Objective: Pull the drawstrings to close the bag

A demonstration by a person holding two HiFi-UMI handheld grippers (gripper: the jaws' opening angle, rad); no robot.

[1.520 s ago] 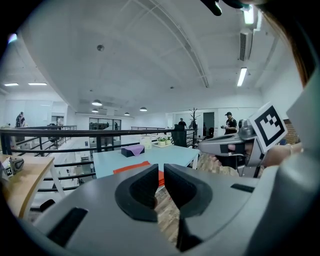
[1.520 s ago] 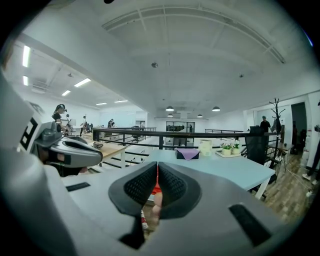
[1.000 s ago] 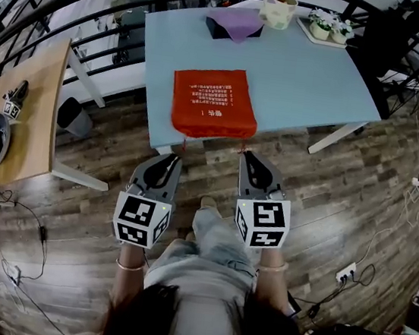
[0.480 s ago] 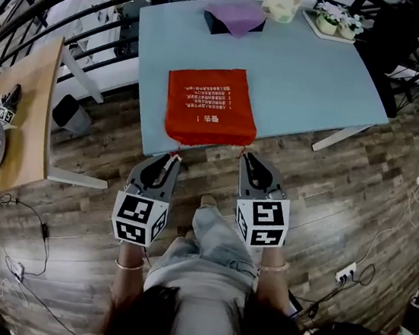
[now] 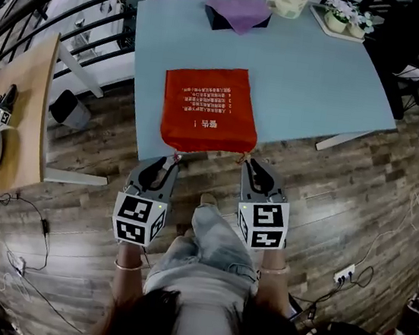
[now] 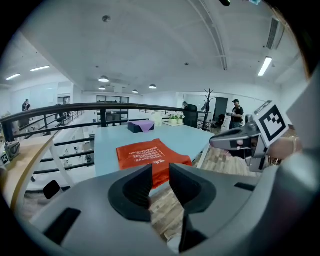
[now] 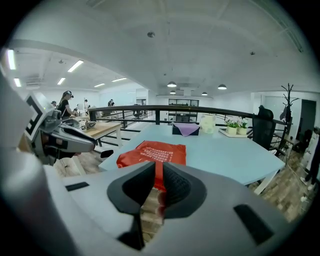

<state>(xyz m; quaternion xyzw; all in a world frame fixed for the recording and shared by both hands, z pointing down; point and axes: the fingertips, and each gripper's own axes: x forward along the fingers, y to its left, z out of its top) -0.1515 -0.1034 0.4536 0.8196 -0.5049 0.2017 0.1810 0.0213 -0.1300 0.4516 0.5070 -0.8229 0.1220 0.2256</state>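
Jaws of right gripper [image 5: 250,163] pinch drawstring [image 5: 243,157] of bag [image 5: 209,109]; left gripper [image 5: 168,163] parallel alongside, jaws slightly parted.

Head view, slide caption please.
Left gripper and right gripper face a flat orange fabric bag on a pale blue table.

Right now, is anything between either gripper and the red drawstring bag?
Nothing visible does. The left gripper and right gripper sit just off the light blue table edge, at the near corners of the flat red fabric bag; a red cord runs into the right one's jaws.
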